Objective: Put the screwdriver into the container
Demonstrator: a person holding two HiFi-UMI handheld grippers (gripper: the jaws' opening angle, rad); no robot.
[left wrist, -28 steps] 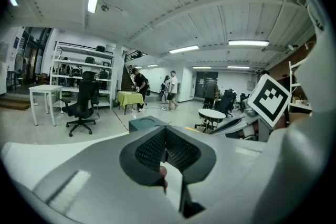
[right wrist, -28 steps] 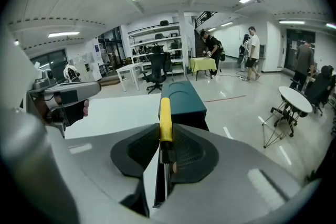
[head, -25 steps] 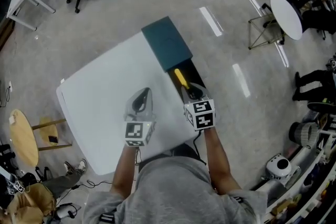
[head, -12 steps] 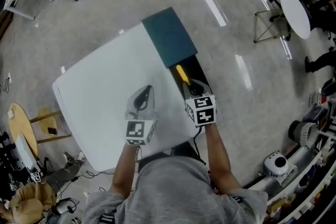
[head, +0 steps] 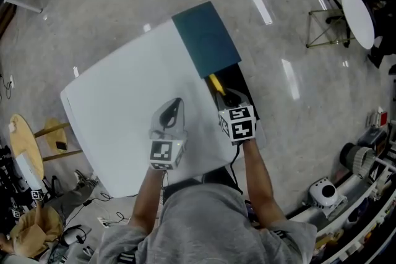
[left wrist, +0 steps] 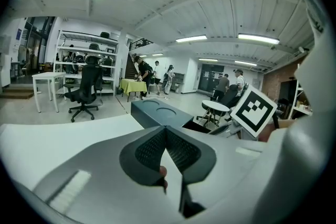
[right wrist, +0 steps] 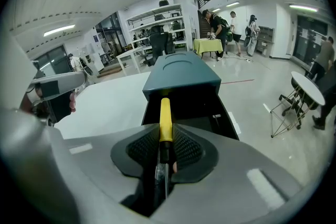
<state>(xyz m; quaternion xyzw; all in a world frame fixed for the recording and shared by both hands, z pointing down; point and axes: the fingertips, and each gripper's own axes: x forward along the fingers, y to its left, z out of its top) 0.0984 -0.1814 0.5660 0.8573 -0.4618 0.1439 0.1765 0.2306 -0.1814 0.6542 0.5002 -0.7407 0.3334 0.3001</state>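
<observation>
My right gripper [right wrist: 166, 145] is shut on the screwdriver [right wrist: 165, 115]. The two pads press on it from both sides. Its yellow handle sticks out past the tips, away from me, and the dark thin part runs back between the pads. In the head view the right gripper [head: 230, 98] is at the far right edge of the white table [head: 117, 96], and the screwdriver [head: 215, 85] pokes out over the dark open part of the container [head: 206, 39]. The container [right wrist: 181, 75] has a blue-green top with a round dent in it, and the black open part is on the side near me. The yellow end points right at that black opening. My left gripper [left wrist: 165, 150] is closed, its tips touch, and there is nothing between them. From above, the left gripper [head: 172, 112] is over the bare table, just beside the right one. A black chair [left wrist: 86, 86] stands on the floor well behind the table.
</observation>
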